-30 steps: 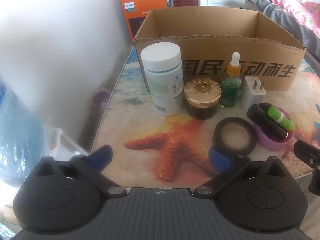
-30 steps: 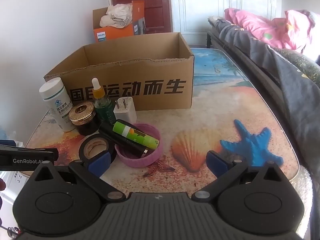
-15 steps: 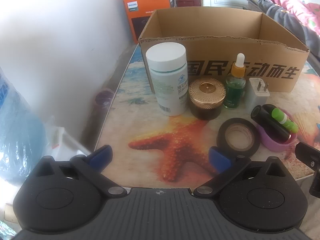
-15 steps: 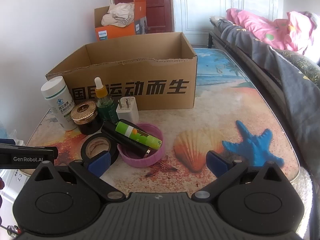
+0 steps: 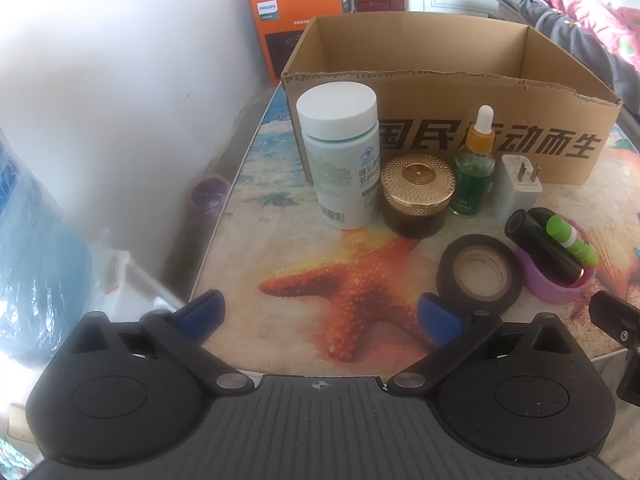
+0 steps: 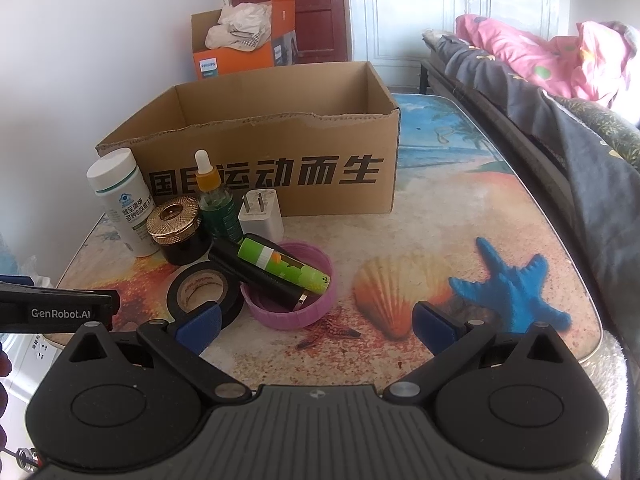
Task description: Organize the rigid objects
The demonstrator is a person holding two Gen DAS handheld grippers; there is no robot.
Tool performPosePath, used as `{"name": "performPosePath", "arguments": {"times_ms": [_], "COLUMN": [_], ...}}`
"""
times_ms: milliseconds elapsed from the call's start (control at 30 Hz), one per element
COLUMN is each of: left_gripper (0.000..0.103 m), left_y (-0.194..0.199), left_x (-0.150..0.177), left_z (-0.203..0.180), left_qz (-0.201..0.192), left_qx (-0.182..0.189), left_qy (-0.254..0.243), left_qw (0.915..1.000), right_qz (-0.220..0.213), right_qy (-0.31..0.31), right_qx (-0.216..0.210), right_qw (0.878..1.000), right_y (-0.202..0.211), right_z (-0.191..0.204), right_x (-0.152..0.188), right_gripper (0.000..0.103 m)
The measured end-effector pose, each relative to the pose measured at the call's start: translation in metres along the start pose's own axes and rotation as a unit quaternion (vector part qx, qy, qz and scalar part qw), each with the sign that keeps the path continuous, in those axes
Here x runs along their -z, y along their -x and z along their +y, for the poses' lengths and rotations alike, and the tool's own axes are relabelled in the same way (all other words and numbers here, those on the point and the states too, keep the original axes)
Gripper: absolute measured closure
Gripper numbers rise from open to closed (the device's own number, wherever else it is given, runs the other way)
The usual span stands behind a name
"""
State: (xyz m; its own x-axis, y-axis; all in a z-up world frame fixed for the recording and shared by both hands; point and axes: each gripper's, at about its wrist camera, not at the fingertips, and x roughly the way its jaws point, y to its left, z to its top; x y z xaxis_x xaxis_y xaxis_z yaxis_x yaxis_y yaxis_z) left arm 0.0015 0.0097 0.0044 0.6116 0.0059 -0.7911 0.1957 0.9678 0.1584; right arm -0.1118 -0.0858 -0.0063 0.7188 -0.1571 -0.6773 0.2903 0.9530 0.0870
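Observation:
An open cardboard box point(image 5: 452, 148) point(image 6: 280, 172) stands at the back of the table. In front of it stand a white pill bottle point(image 5: 342, 156) point(image 6: 120, 200), a dark jar with a gold lid point(image 5: 416, 196) point(image 6: 176, 228), a green dropper bottle point(image 5: 476, 168) point(image 6: 214, 196) and a white plug adapter point(image 5: 518, 190) point(image 6: 262, 216). A black tape roll point(image 5: 480, 274) point(image 6: 204, 292) lies beside a purple lid point(image 5: 560, 284) point(image 6: 292, 304) holding a black tube point(image 5: 544, 246) point(image 6: 260, 276) and a green tube point(image 5: 572, 238) point(image 6: 284, 264). My left gripper point(image 5: 320, 314) and right gripper point(image 6: 318, 328) are open and empty at the near edge.
The table point(image 6: 460, 220) has a beach print. A wall is on the left. An orange box point(image 5: 296, 20) stands behind the cardboard box. A bed with bedding point(image 6: 560, 80) lies along the right. A blue bag point(image 5: 36, 264) sits low on the left.
Both grippers have crept slightly forward toward the objects, which look a little larger. Nothing was grasped or moved.

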Motion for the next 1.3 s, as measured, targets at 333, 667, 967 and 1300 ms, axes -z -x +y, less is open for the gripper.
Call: {"name": "performPosePath", "arguments": {"times_ms": [333, 667, 967, 1300], "left_gripper": [0.000, 0.000, 0.000, 0.000], "left_y": [0.0005, 0.0006, 0.0011, -0.0060], "left_x": [0.0007, 0.0011, 0.0024, 0.0002], "left_z": [0.0037, 0.0046, 0.0060, 0.0008], "left_qz": [0.000, 0.001, 0.001, 0.009], "left_qx": [-0.001, -0.001, -0.002, -0.006], "left_qy": [0.002, 0.001, 0.000, -0.010], "left_qw": [1.0000, 1.0000, 1.0000, 0.9999], "right_qz": [0.001, 0.001, 0.000, -0.001], "right_qy": [-0.001, 0.000, 0.001, 0.001], "right_qx": [-0.001, -0.001, -0.003, -0.005], "right_qw": [1.000, 1.000, 1.000, 1.000], "right_y": [0.0000, 0.0004, 0.0002, -0.0036], "right_z": [0.0009, 0.0020, 0.0021, -0.0014], "right_x": [0.0012, 0.0017, 0.0013, -0.0005], "right_gripper": [0.000, 0.000, 0.000, 0.000]}}
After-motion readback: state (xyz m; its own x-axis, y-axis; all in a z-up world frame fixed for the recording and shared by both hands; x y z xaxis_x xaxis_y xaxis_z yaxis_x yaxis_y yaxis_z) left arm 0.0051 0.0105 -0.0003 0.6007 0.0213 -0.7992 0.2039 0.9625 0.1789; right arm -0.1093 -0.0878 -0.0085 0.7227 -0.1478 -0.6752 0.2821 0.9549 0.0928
